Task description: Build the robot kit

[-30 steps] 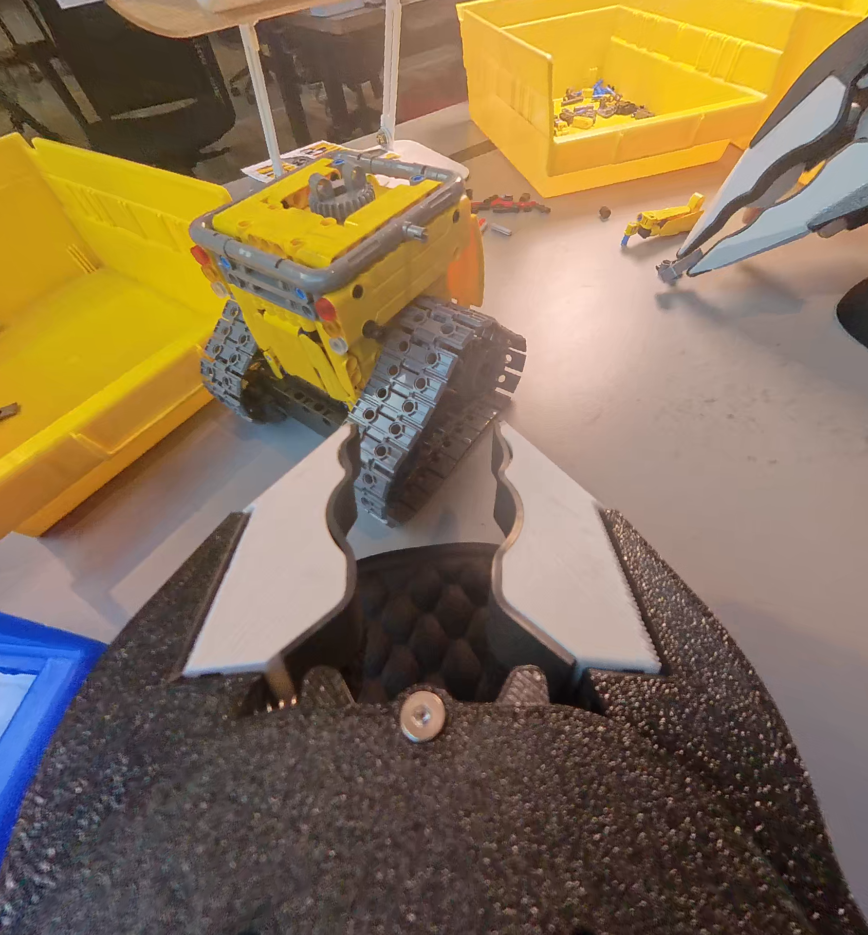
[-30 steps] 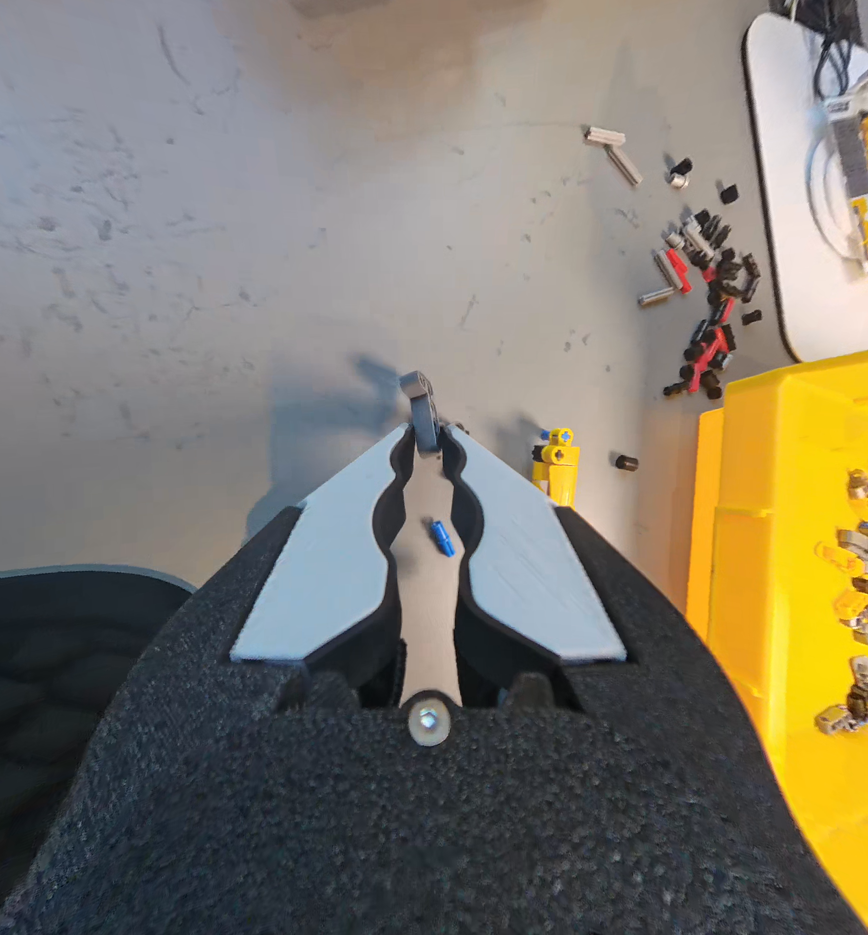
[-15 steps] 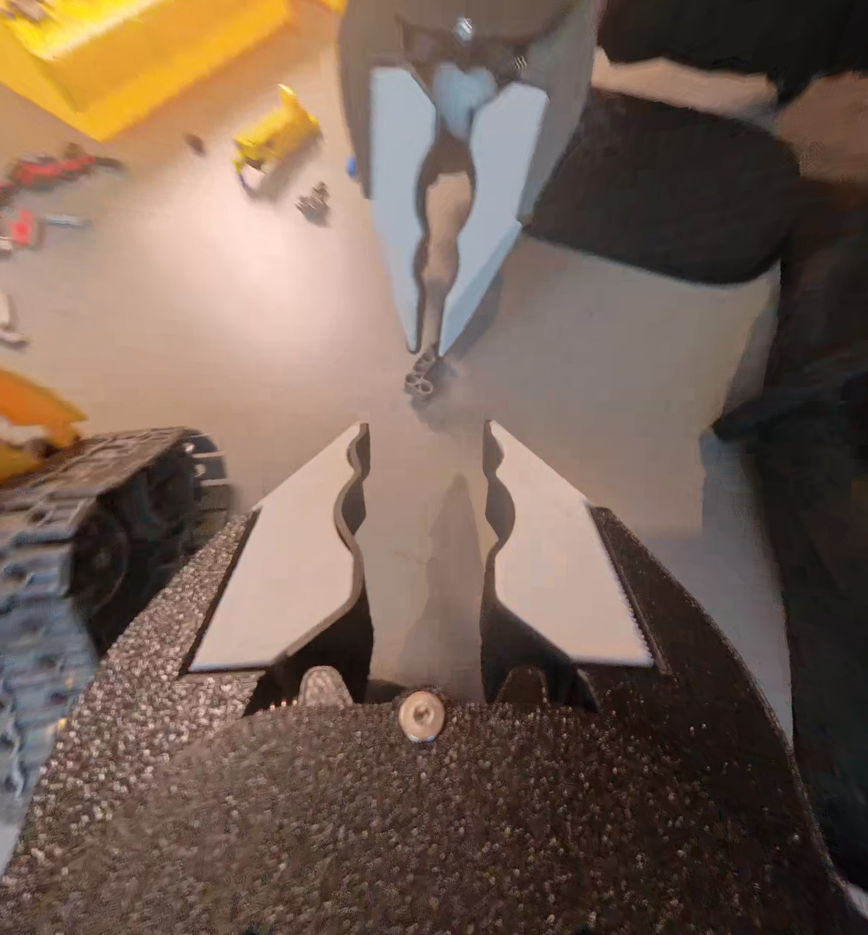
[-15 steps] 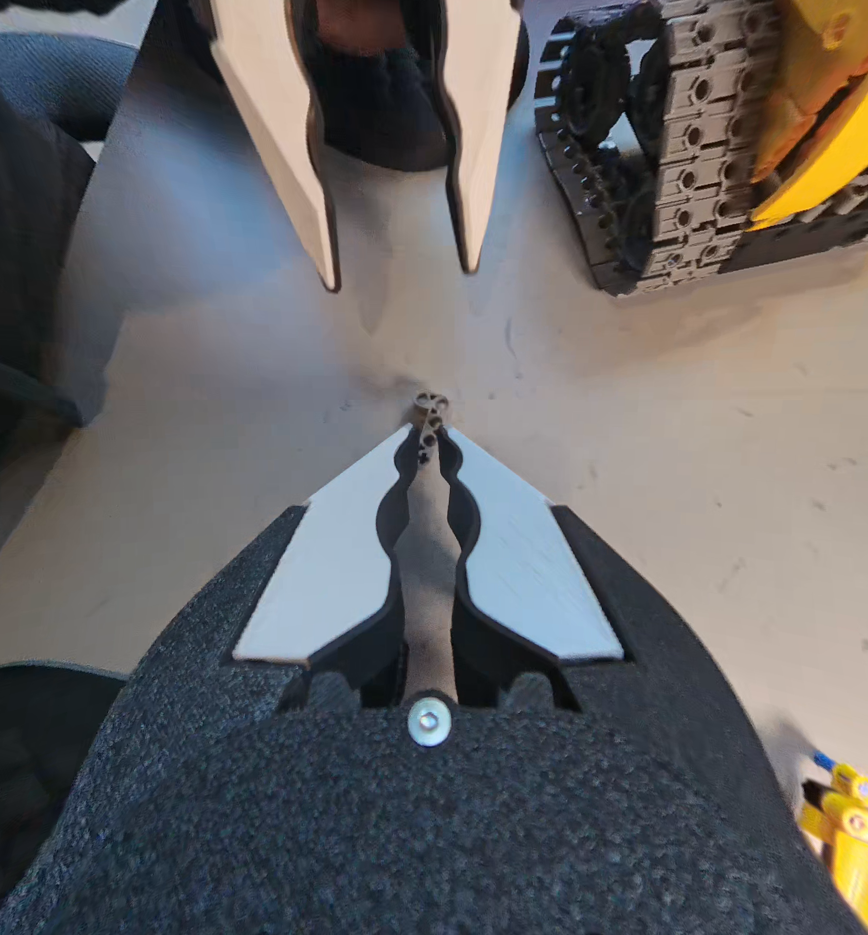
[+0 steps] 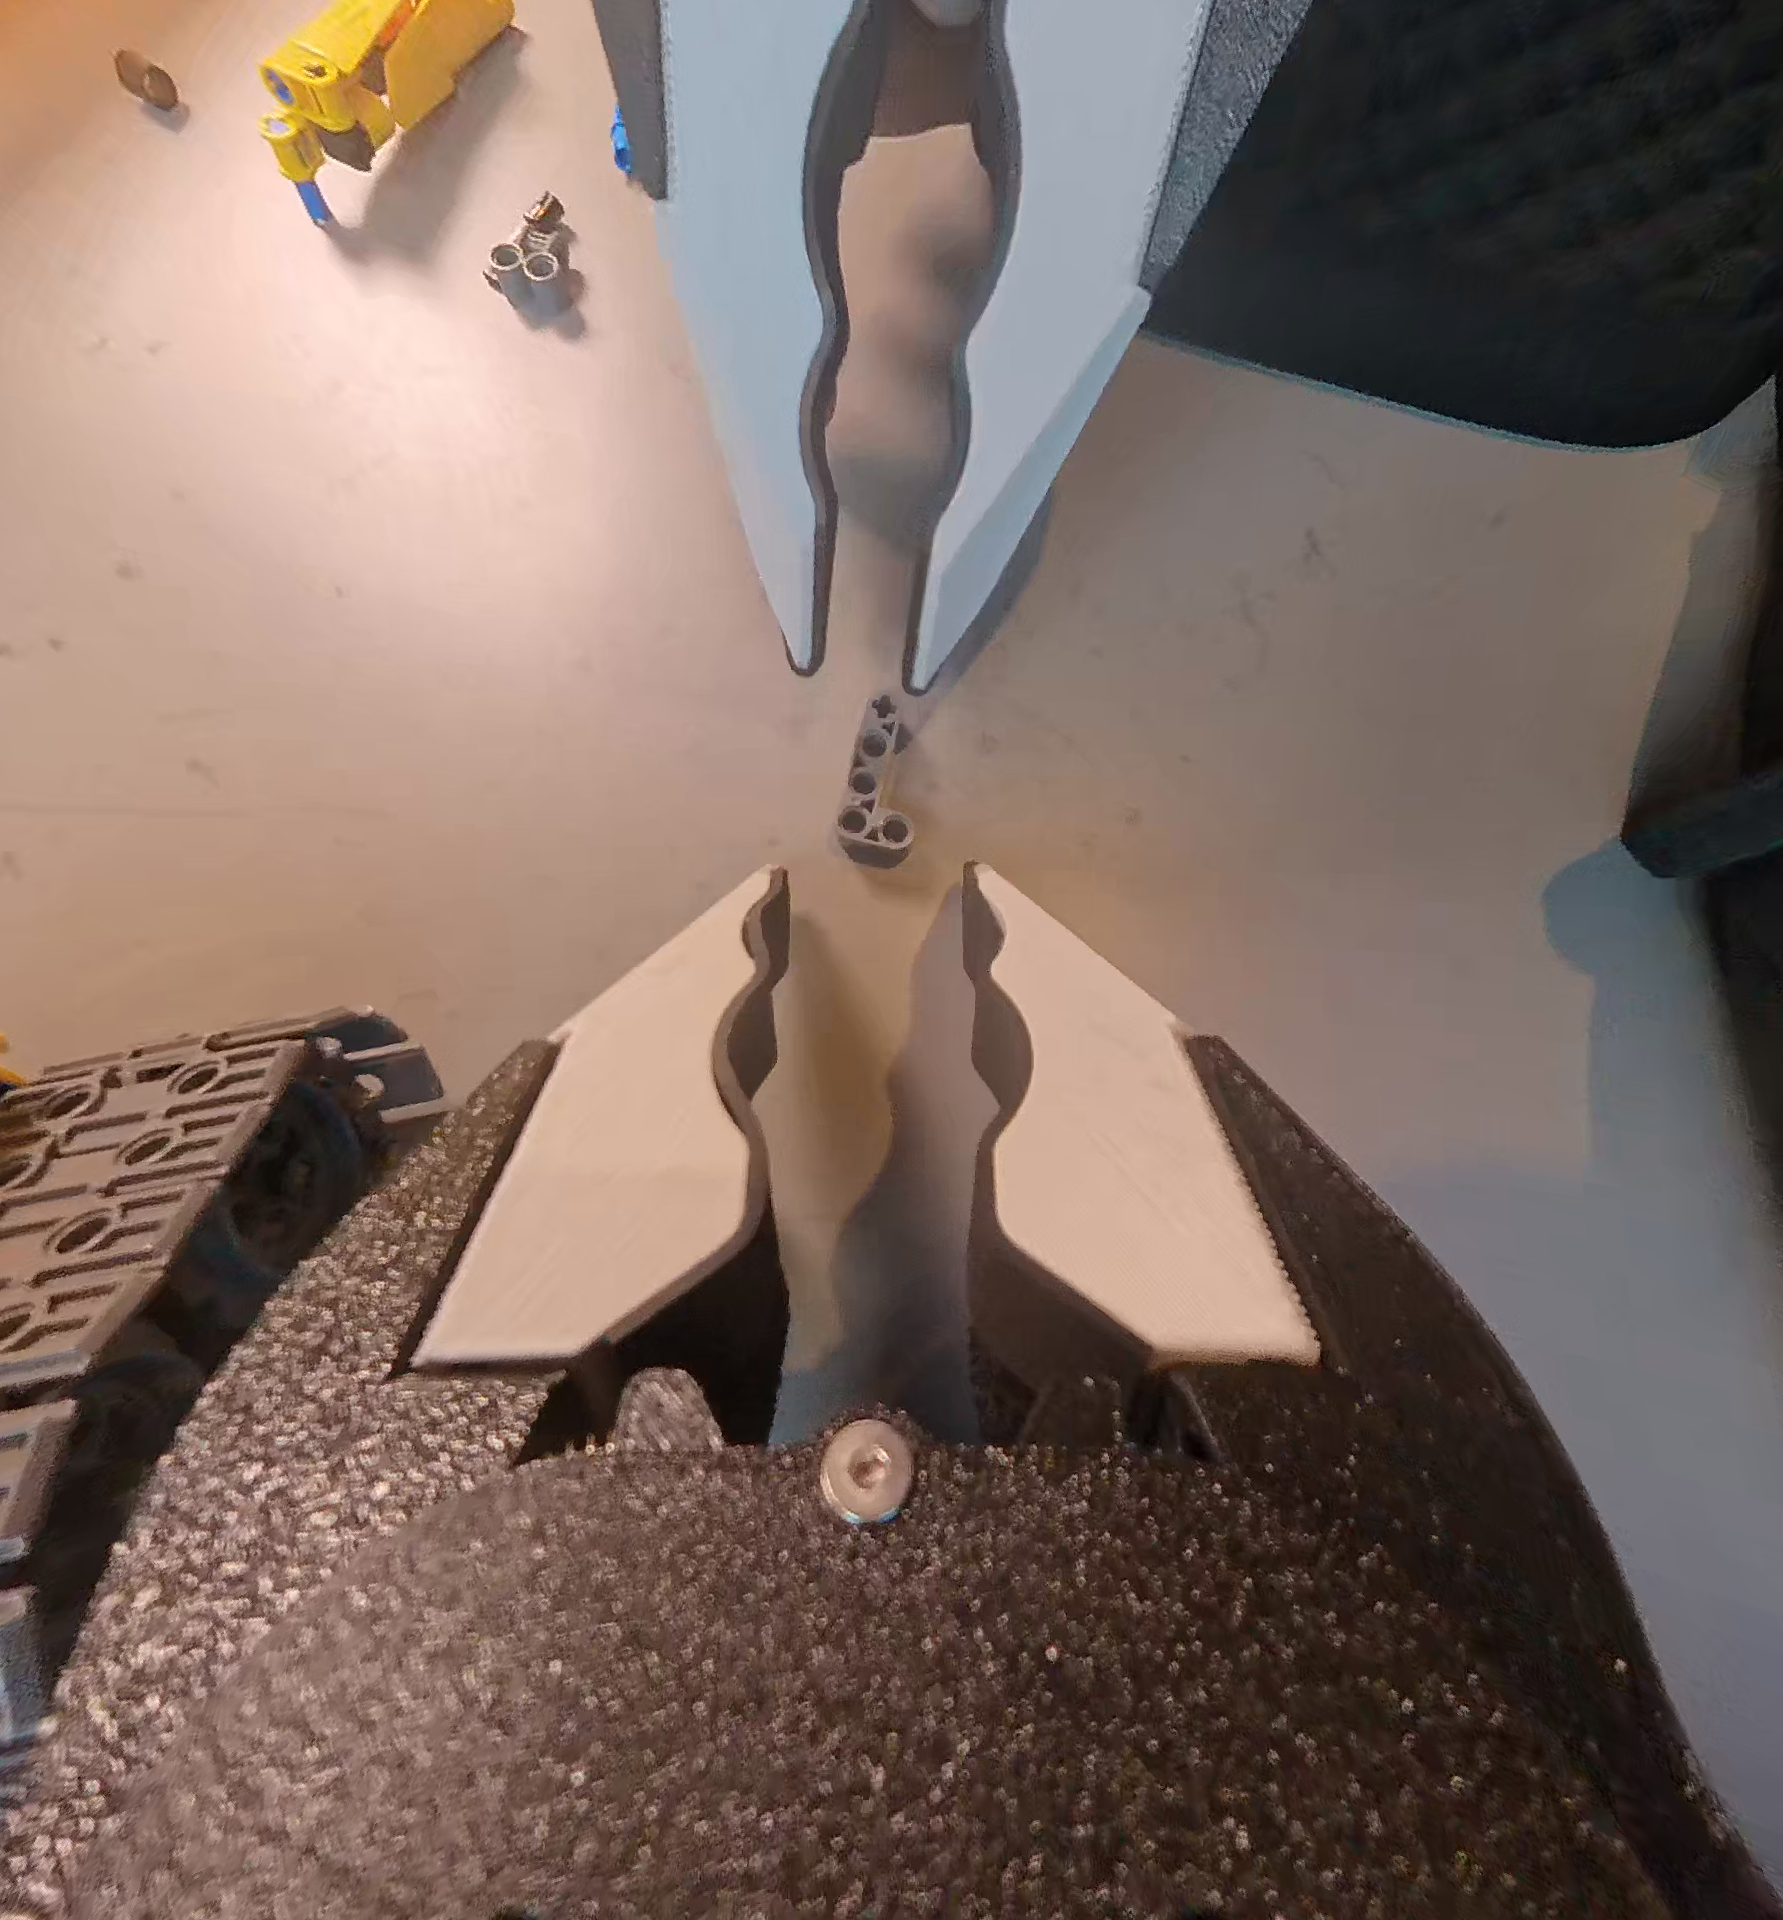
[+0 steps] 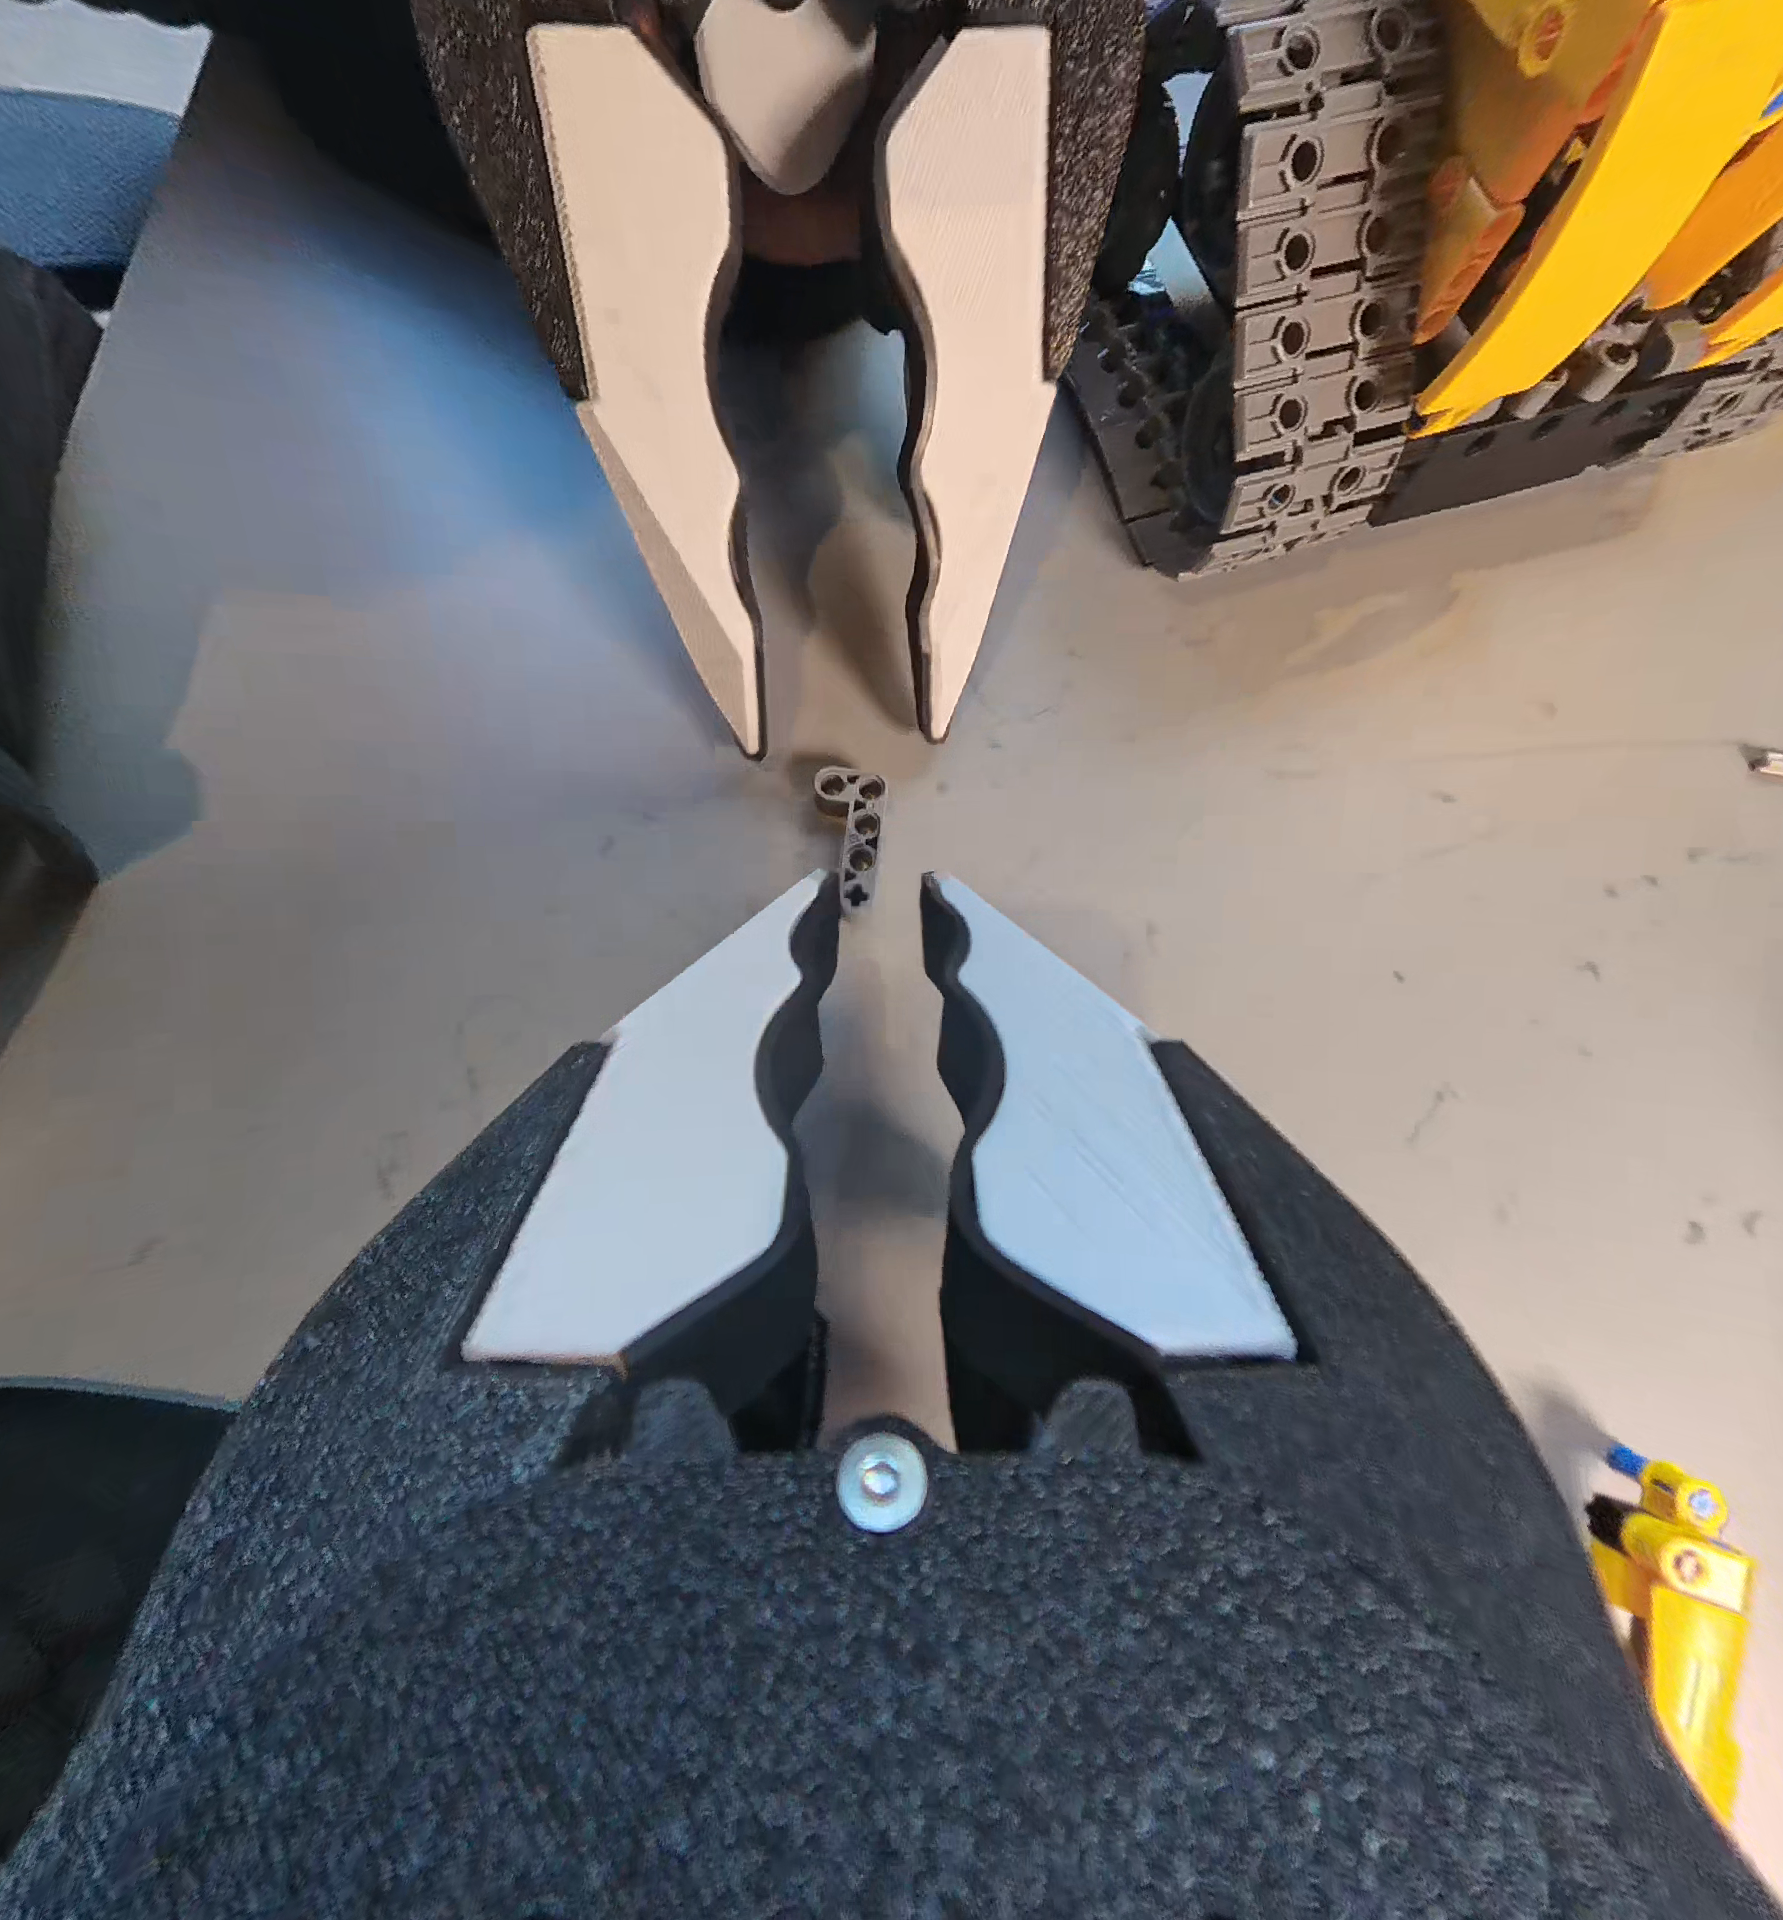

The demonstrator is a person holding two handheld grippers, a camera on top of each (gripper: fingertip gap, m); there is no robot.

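A small grey L-shaped beam [image 5: 871,774] lies on the pale table between my two grippers, which point at each other tip to tip. My left gripper [image 5: 874,881] is open and empty, its tips just short of the beam's short leg. My right gripper [image 6: 876,883] is open, and the beam's cross-hole end [image 6: 854,852] sits right by its left fingertip. The left gripper also shows in the right wrist view [image 6: 843,738], and the right gripper shows in the left wrist view [image 5: 859,675].
A yellow tracked model vehicle [image 6: 1386,312] stands close beside the left gripper, its track [image 5: 87,1195] at that view's lower left. A small yellow assembly [image 5: 367,73] and a grey connector [image 5: 534,265] lie farther off. A dark padded seat [image 5: 1489,208] lies past the table edge. The tips of both grippers are at nearly the same place. Between my right fingertips and the grey connector [image 5: 534,265] there is roughly 11 cm.
My left gripper swung away from the vehicle to face the right gripper. My right gripper turned toward it holding the grey beam, then opened; the beam is now out of its grip.
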